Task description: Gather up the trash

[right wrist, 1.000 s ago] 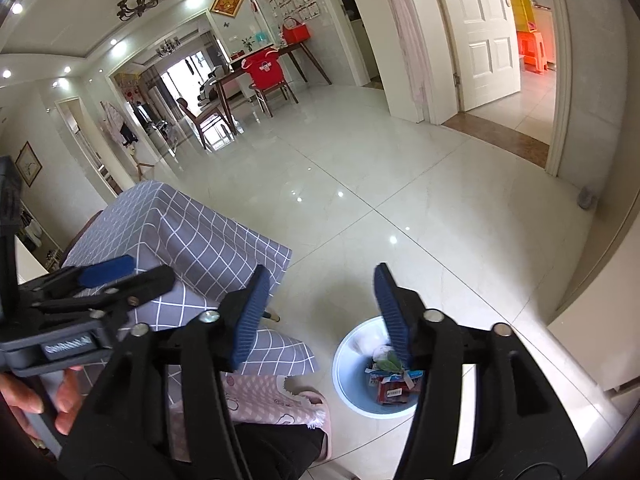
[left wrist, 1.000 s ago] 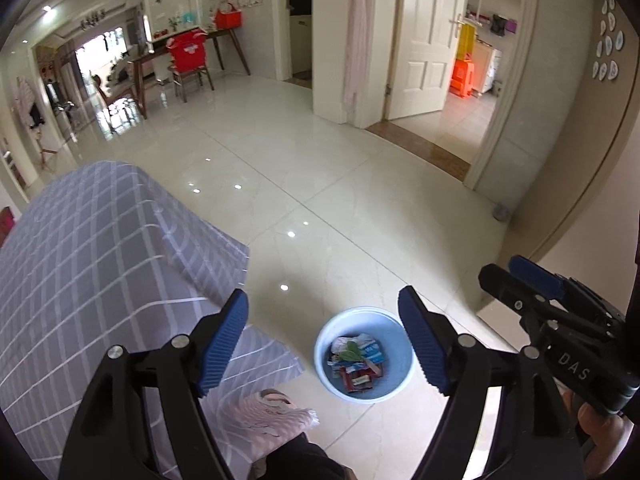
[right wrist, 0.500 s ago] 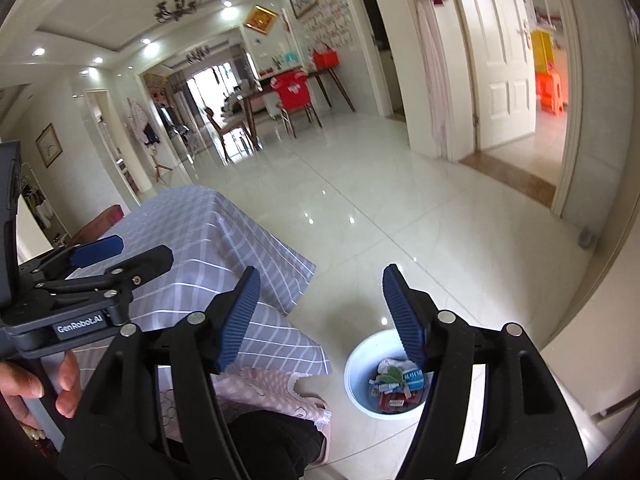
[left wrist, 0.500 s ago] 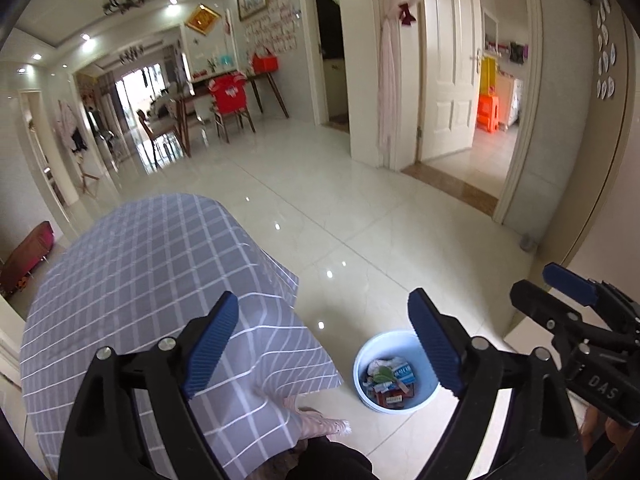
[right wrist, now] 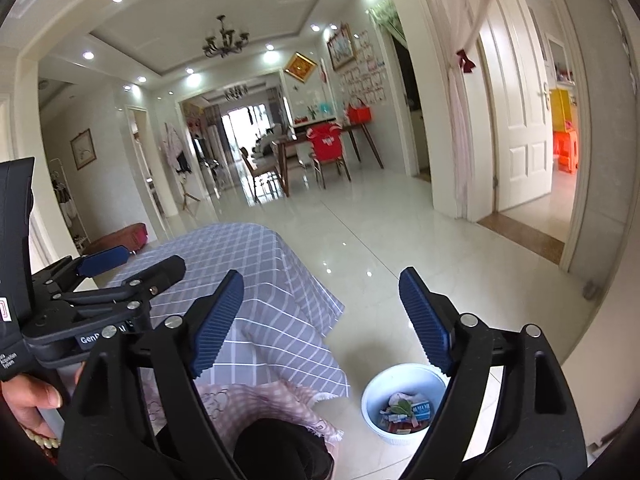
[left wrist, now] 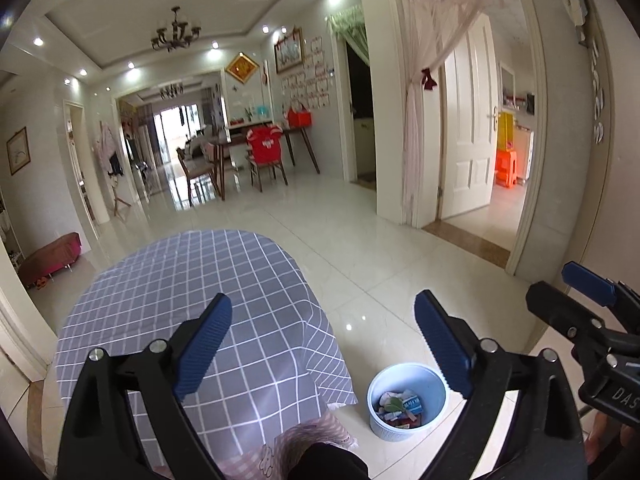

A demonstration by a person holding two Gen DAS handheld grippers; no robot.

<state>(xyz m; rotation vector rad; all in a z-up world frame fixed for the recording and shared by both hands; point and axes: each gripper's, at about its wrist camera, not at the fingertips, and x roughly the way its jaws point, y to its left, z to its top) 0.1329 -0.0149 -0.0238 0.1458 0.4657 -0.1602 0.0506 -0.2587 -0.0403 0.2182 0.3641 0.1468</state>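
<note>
A pale blue bin (left wrist: pixel 416 376) stands on the floor beside the table, with wrappers and scraps of trash (left wrist: pixel 400 406) inside; it also shows in the right wrist view (right wrist: pixel 400 380) with its trash (right wrist: pixel 406 410). My left gripper (left wrist: pixel 323 344) is open and empty, held high above the table edge. My right gripper (right wrist: pixel 320 318) is open and empty, also high above the floor. Each gripper shows in the other's view: the right one (left wrist: pixel 588 304) and the left one (right wrist: pixel 132 264).
A table with a grey checked cloth (left wrist: pixel 192 304) sits low left, also in the right wrist view (right wrist: pixel 256 272). Glossy white tiled floor (left wrist: pixel 400 264) spreads ahead. A dining table with chairs (left wrist: pixel 256 152) stands far back. A doorway (left wrist: pixel 480 184) is at right.
Both grippers have risen and tilted up; the bin has dropped lower and smaller in view, and more of the room and ceiling shows. Both stay open and empty.
</note>
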